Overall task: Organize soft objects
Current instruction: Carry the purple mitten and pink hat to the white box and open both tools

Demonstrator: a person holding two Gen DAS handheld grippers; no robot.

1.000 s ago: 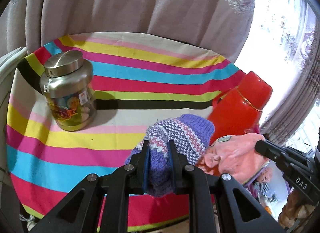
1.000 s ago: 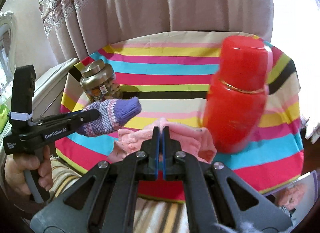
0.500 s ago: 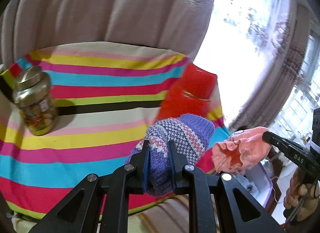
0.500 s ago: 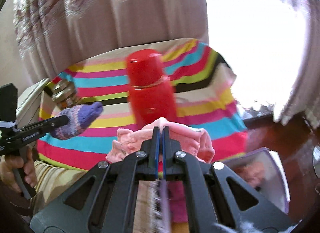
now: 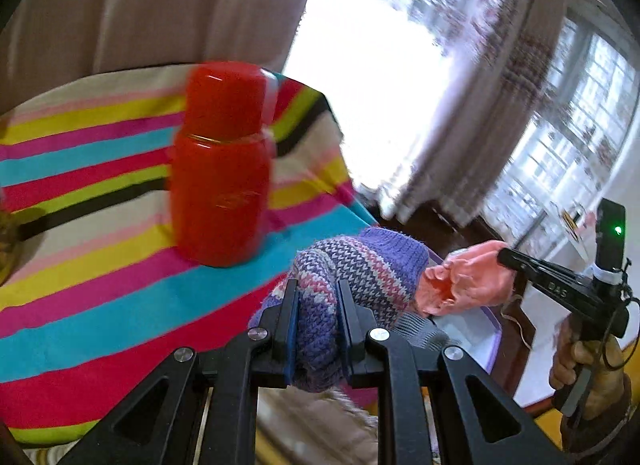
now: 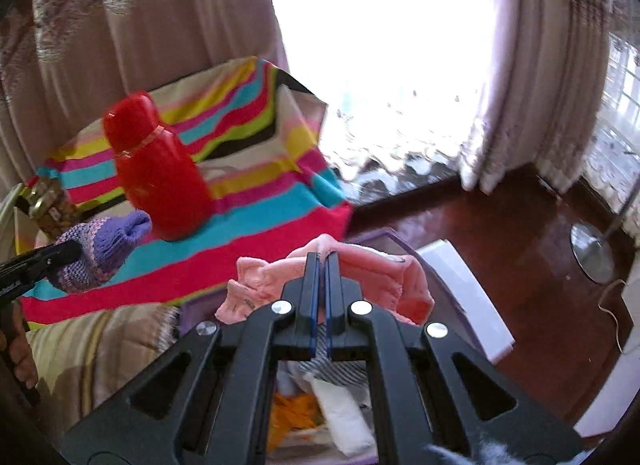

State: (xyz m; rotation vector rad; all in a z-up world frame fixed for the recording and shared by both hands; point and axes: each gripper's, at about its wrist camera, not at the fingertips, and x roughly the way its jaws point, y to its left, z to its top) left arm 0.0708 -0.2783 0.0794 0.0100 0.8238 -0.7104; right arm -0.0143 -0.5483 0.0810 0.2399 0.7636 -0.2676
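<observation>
The left gripper (image 5: 316, 315) jaws are squeezing the purple knit hat (image 5: 360, 265), held past the striped desk (image 5: 100, 305) edge. Only the right wrist view is showing the right gripper (image 6: 322, 265) jaws pinching the pink garment (image 6: 372, 273) over an open purple bin (image 6: 376, 235).

The flask (image 5: 222, 169) and curtains (image 5: 472, 113) are smeared by motion. The jar (image 6: 48, 201) is half hidden behind the purple glove (image 6: 100, 249) and, in the left view, cut by the frame edge. The bin (image 6: 400, 249) contents under the right gripper (image 6: 322, 265) are unclear.
</observation>
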